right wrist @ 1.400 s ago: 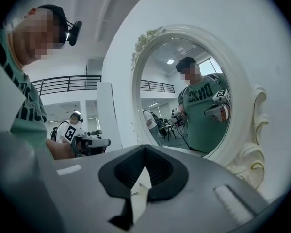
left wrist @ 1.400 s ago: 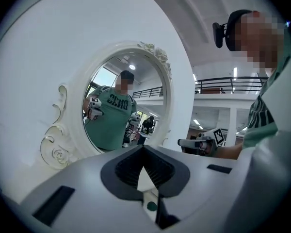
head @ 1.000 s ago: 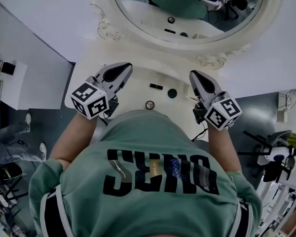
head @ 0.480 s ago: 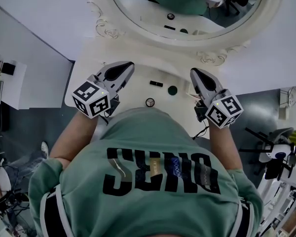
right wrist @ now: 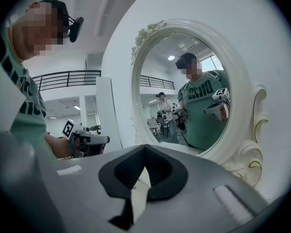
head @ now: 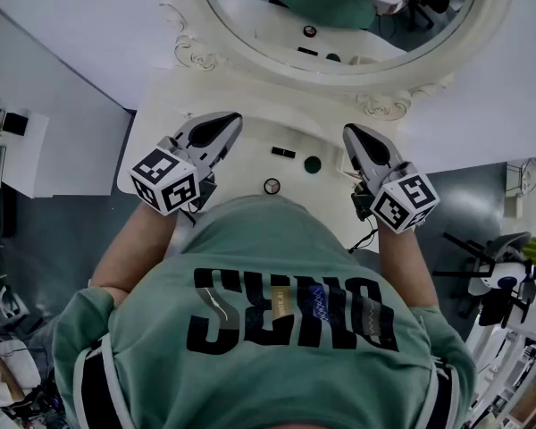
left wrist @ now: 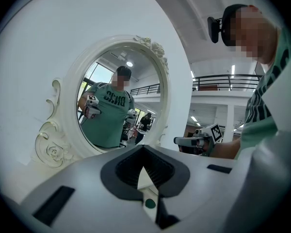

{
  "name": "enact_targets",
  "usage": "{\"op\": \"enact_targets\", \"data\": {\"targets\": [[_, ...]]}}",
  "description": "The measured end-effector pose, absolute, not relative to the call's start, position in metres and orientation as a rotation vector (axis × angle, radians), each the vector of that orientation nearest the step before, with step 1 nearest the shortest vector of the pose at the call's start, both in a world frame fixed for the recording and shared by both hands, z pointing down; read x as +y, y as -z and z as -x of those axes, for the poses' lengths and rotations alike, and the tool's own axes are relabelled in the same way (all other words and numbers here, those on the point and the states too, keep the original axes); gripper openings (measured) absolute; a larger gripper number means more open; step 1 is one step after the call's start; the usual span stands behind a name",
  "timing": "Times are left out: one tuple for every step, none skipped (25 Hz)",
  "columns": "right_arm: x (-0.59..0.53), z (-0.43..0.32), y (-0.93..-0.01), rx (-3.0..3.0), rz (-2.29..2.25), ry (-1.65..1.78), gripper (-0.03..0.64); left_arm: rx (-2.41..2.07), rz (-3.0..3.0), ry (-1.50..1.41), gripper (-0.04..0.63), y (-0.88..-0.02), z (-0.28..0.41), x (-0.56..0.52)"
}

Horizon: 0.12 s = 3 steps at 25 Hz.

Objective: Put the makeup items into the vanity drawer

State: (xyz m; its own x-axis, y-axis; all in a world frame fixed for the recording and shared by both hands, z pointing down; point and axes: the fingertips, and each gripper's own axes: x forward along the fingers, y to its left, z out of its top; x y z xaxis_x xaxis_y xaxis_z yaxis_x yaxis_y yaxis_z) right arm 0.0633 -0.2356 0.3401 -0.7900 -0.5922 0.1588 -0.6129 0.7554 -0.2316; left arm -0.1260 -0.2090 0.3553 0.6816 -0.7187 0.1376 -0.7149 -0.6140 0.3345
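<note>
Three small makeup items lie on the white vanity top [head: 250, 141]: a black stick [head: 283, 154], a dark green round pot [head: 313, 164] and a round ringed compact [head: 272, 187]. My left gripper [head: 225, 125] hovers over the top's left part, left of the items, jaws together and empty. My right gripper [head: 351, 137] hovers to the right of the green pot, jaws also together with nothing in them. In the left gripper view the left gripper [left wrist: 143, 150] points at the mirror; in the right gripper view so does the right gripper [right wrist: 144, 149]. The person's body hides the vanity's front and any drawer.
An oval mirror in an ornate white frame [head: 366, 71] stands at the back of the vanity and reflects the person and both grippers. Grey floor lies to the left [head: 36, 231]. Chairs and equipment [head: 500, 284] stand on the right.
Both grippers stay almost where they were, still closed. A person's feet on the floor at the far left have gone out of view.
</note>
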Motion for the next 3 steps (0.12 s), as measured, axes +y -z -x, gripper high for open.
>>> {"op": "enact_targets", "data": {"targets": [[-0.2352,-0.0628,-0.34,-2.872,-0.986,-0.418,0.006,-1.125,-2.533,0.015,0.003,-0.3553,0.126,-0.2086],[-0.2348,-0.0624,-0.3399,-2.871,-0.984,-0.417,0.006,-1.124,-2.533,0.015,0.003,-0.3553,0.1259,-0.2081],[-0.2344,-0.062,-0.3397,-2.87,-0.983,-0.416,0.007,-1.123,-2.533,0.016,0.003,-0.3553,0.1258,-0.2076]]}}
